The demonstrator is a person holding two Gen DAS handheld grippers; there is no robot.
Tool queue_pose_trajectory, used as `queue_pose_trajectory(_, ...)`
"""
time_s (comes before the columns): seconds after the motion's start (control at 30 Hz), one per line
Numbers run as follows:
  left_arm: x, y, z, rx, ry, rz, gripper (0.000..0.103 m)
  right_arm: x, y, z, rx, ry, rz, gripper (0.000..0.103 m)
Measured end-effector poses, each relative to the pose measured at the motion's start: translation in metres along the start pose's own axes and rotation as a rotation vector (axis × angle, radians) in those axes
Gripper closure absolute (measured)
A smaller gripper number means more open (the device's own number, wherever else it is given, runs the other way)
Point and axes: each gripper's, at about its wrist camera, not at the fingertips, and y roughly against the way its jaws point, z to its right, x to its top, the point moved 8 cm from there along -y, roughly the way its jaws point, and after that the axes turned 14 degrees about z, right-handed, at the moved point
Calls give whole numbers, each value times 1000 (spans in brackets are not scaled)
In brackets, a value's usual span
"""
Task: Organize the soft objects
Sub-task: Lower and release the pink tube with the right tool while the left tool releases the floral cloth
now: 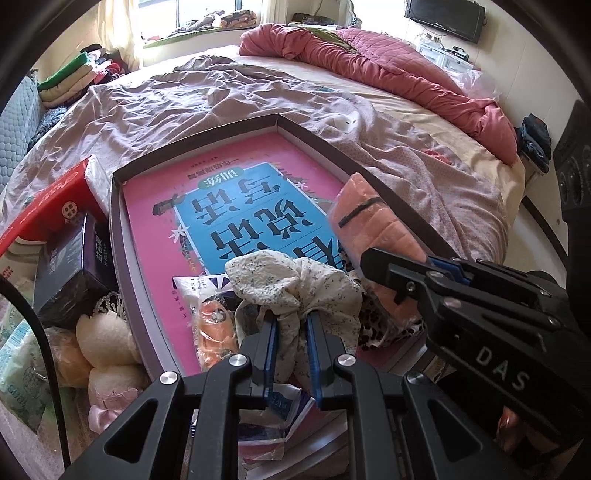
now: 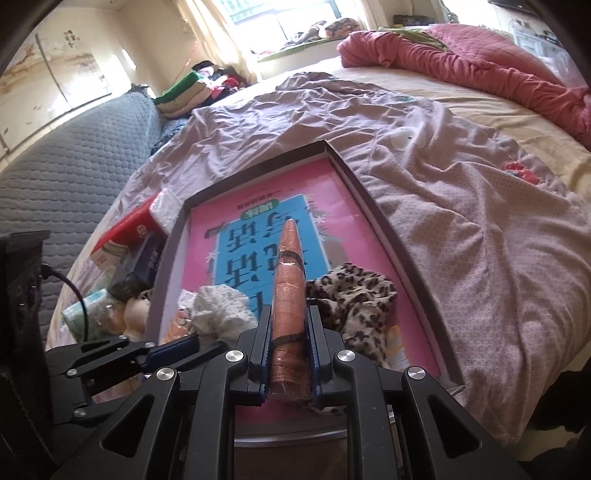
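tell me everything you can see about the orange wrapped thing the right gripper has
The orange pack is a soft, flat, salmon-orange item in clear plastic wrap, crossed by a thin dark band. The right gripper clamps its lower end between blue pads, edge-on, so it sticks out forward over the shallow tray. In the left view its broad face shows, tilted above the tray's right rim, over the leopard-print cloth.

A lived-in home bedroom is being shown: a bed (image 1: 424, 110) is being covered by a rumpled mauve sheet (image 2: 461, 221), a red quilt (image 1: 369, 59) is being heaped at one o'clock, folded clothes (image 2: 184, 92) are being stacked at eleven, and a wall-mounted television (image 1: 445, 16) is being seen beyond.
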Motion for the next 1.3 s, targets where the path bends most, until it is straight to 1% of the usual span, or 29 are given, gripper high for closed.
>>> queue_pose_trajectory(0.27, 0, 0, -2, -27, 25, -4, 87, 1, 3, 8, -37, -3, 12, 81)
queue_pose_trajectory(0.37, 0, -1, -1, -44, 39, -9, 87, 2, 4, 11, -50, 0, 16, 77)
queue_pose_trajectory(0.43, 0, -1, 0, -47, 42, -11, 86, 2, 5, 12, -57, 1, 19, 71)
queue_pose_trajectory(0.77, 0, 0, 2, -68, 59, -13, 86, 7, 12, 19, -90, 2, 35, 66)
queue_pose_trajectory(0.83, 0, 0, 3, -73, 64, -14, 86, 8, 13, 21, -97, -1, 41, 60)
queue_pose_trajectory(0.9, 0, 0, 3, -76, 66, -15, 86, 9, 14, 23, -101, -4, 44, 58)
queue_pose_trajectory(1.1, 1, -1, 5, -84, 65, -18, 83, 11, 17, 25, -111, -7, 51, 57)
queue_pose_trajectory(1.3, 5, 2, 7, -83, 56, 1, 76, 13, 19, 26, -110, -6, 54, 57)
